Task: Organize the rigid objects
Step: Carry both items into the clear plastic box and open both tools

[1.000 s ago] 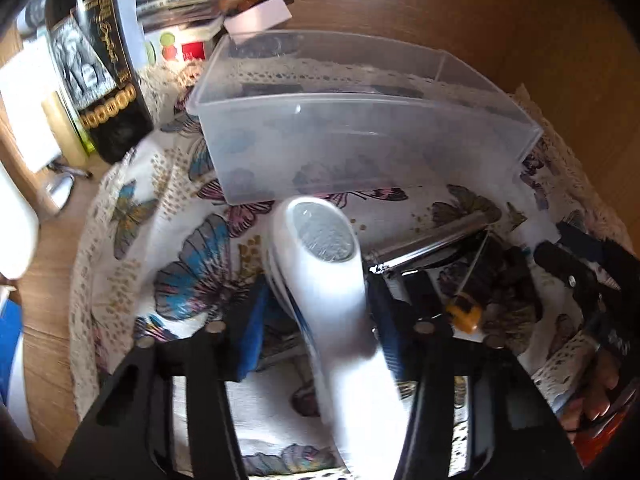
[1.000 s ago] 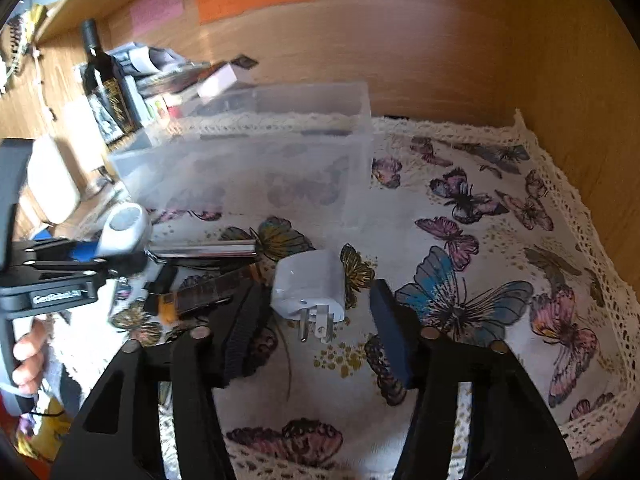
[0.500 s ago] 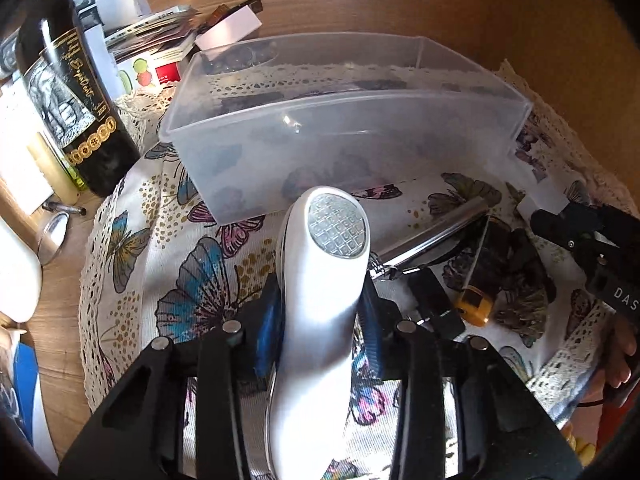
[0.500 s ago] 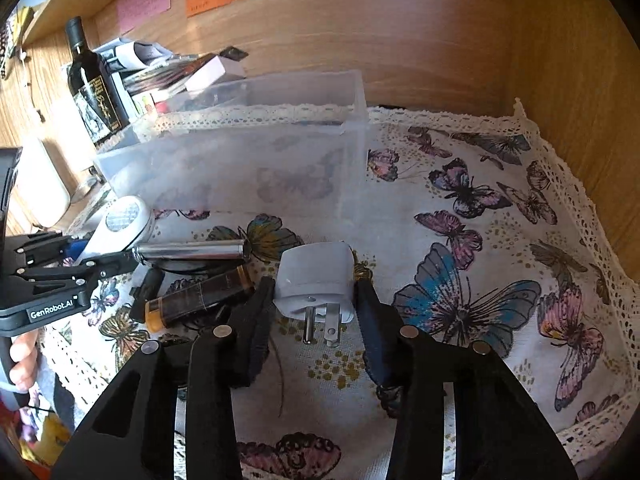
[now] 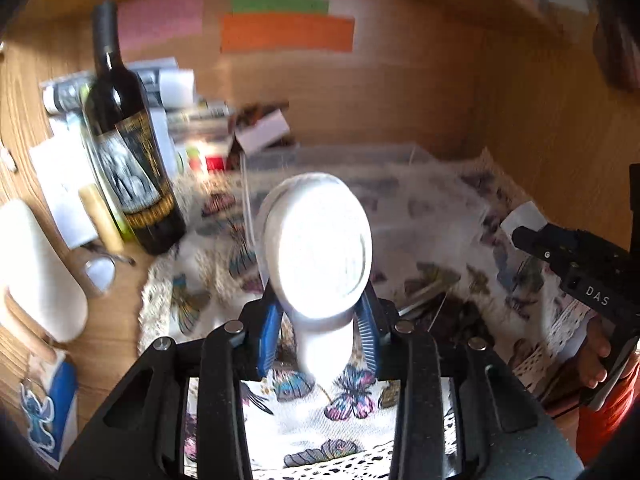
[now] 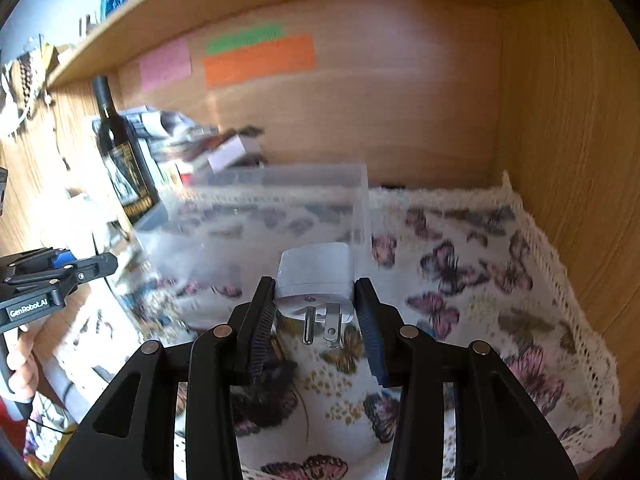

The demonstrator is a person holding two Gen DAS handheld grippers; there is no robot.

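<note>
The clear bin (image 6: 256, 216) is our landmark, resting on the butterfly cloth (image 6: 480, 280). In front of the bin, our left gripper (image 5: 318, 334) is clamped on the white handheld device (image 5: 316, 248) at its narrow neck; we judge it light, stiff and slick, top-heavy. Nearer the bin's right corner, our right gripper (image 6: 316, 320) pinches the plug adapter (image 6: 316, 280) by its flat sides: small, rigid, light.
</note>
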